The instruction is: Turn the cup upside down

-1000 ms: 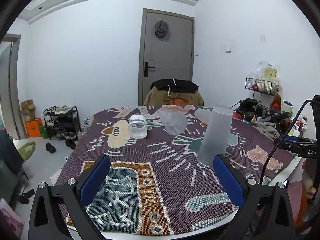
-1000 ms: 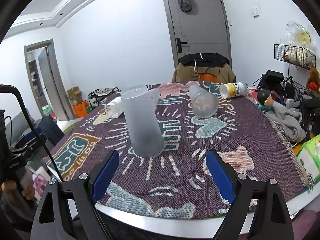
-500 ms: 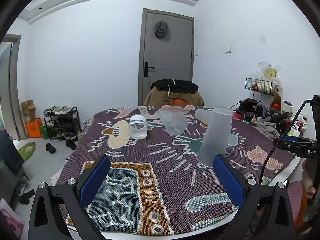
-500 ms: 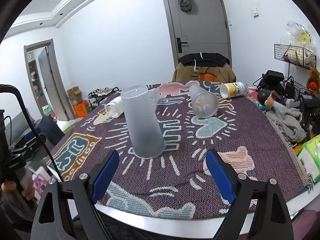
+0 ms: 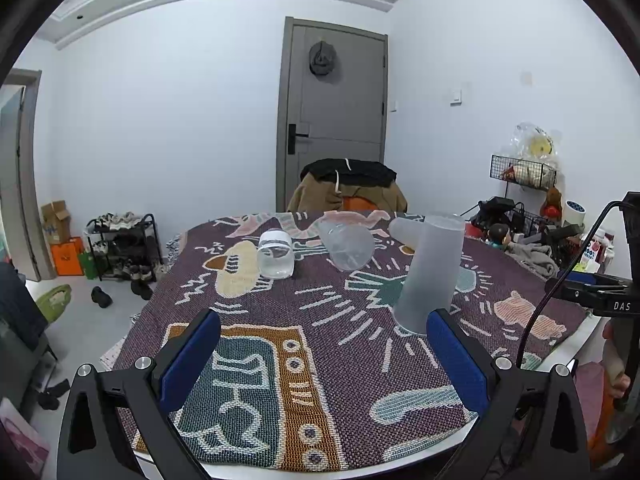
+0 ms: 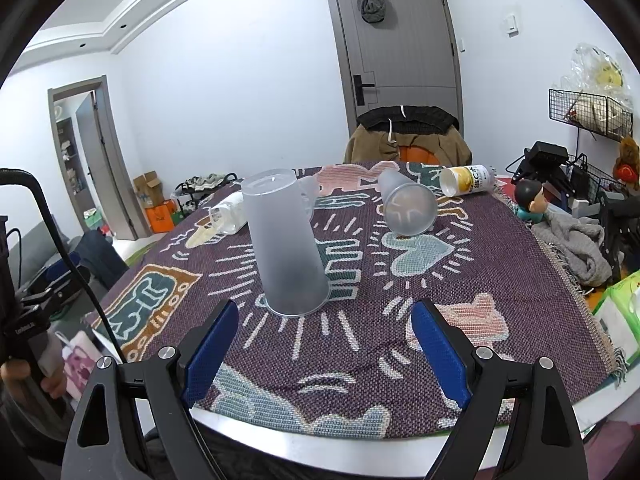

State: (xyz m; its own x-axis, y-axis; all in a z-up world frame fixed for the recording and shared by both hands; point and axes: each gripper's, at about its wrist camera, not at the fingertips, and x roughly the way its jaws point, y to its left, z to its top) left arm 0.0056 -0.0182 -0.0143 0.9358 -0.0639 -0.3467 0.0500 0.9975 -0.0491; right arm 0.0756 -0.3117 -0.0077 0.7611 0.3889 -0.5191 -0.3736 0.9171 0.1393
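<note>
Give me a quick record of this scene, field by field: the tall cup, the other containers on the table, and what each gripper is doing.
tall frosted cup: stands on the patterned cloth, wide mouth down, closed base up
second frosted cup: lies on its side, mouth toward the right wrist camera
clear jar: lies on its side, far left of the cloth
yellow-labelled bottle: lies on its side at the far edge
left gripper: open, empty, short of the tall cup
right gripper: open, empty, nearer than the tall cup
</note>
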